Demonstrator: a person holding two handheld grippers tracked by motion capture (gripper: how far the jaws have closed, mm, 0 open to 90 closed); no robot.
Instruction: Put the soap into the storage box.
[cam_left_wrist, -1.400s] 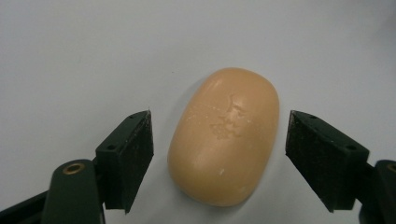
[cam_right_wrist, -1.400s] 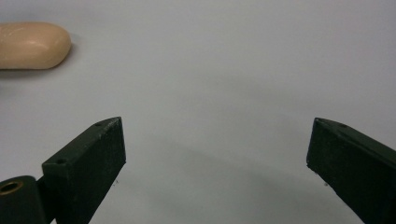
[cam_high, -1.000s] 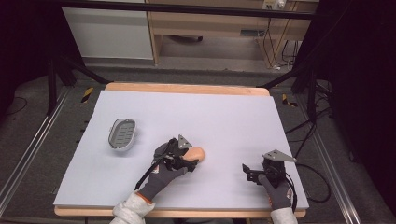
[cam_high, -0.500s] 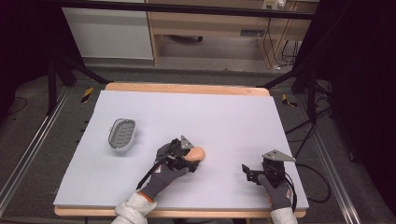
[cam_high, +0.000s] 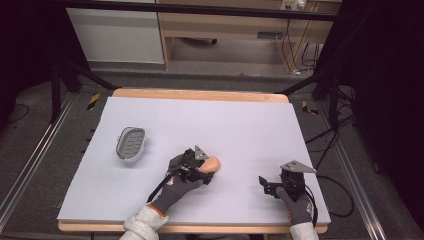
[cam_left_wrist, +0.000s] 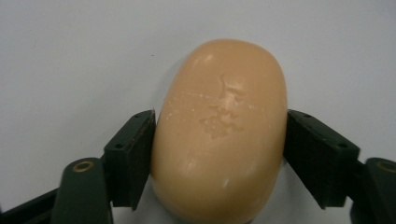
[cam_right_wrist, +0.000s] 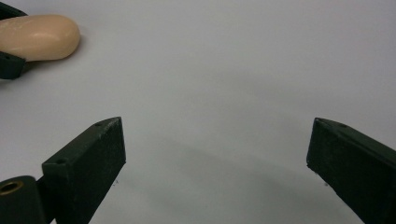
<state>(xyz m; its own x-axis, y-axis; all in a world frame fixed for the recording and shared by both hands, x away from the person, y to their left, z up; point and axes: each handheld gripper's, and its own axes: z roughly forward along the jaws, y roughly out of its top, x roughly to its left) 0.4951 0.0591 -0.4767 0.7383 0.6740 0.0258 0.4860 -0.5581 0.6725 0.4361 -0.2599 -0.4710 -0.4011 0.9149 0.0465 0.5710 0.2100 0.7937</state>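
A peach-coloured oval soap bar (cam_left_wrist: 219, 135) lies on the white table surface (cam_high: 240, 130), near the front middle. My left gripper (cam_high: 206, 170) is shut on it, and its two black jaws press against the bar's two long sides. The bar's far end (cam_high: 214, 162) pokes out past the jaws. At the front right my right gripper (cam_high: 265, 186) stands open, jaws wide apart, with bare table between them (cam_right_wrist: 217, 144). In the right gripper view the soap bar (cam_right_wrist: 39, 36) sits far off at the upper left.
A grey oval soap dish (cam_high: 131, 144) with a slotted floor sits on the table's left half, apart from both grippers. The table's wooden front edge (cam_high: 200, 229) runs just below the hands. A cable (cam_high: 335, 195) trails off the right side.
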